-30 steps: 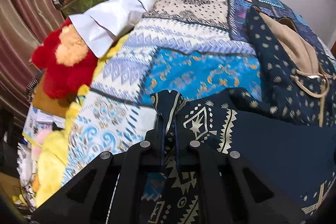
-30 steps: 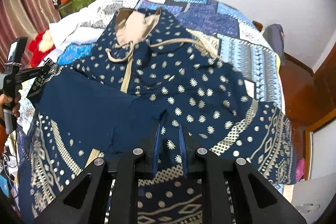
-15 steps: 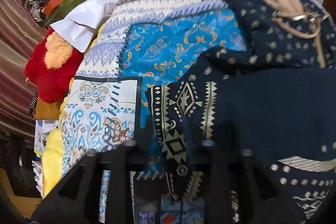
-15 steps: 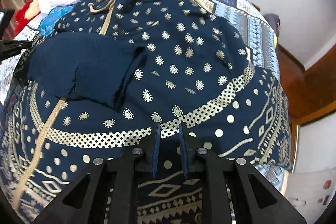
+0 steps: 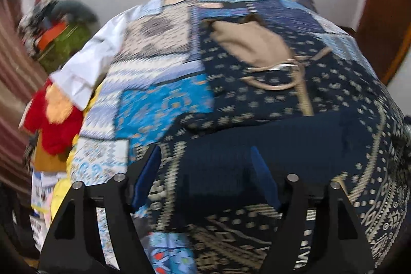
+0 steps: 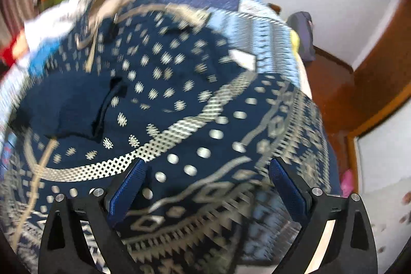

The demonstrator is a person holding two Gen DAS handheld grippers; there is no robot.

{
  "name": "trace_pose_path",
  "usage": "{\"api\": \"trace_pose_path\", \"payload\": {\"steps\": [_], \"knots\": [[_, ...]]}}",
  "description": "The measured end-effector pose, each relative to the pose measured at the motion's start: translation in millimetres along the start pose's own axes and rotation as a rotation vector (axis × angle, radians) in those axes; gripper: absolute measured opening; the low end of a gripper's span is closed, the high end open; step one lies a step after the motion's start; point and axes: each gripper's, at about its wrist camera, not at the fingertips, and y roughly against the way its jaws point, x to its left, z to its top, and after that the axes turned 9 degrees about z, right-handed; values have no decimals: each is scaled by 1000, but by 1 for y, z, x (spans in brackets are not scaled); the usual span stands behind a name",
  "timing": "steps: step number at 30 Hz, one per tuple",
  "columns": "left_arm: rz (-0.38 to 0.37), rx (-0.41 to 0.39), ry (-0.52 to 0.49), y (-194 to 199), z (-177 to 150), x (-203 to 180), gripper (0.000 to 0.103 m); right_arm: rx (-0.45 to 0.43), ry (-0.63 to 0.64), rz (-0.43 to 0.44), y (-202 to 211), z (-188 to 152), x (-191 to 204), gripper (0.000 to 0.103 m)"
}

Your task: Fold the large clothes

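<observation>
While a patchwork bedspread (image 5: 159,99) covers the bed, the navy patterned hoodie (image 6: 179,84) lies spread flat on it, tan-lined hood (image 5: 251,43) toward the wall, one plain navy sleeve (image 6: 66,109) folded across the chest. Beyond the bed's edge sits a red plush toy (image 5: 56,125). Above the hem, the right gripper (image 6: 205,184) has just opened its fingers wide, with nothing clamped. The left gripper (image 5: 205,171) has likewise just spread apart over the sleeve, gripping nothing.
</observation>
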Motion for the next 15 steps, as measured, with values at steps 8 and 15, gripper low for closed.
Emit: {"api": "trace_pose_path", "payload": {"steps": [8, 15], "knots": [[-95, 23, -71, -10, 14, -83, 78, -54, -317, 148, 45, -22, -95, 96], [-140, 126, -86, -52, 10, -138, 78, -15, -657, 257, 18, -49, -175, 93]]}}
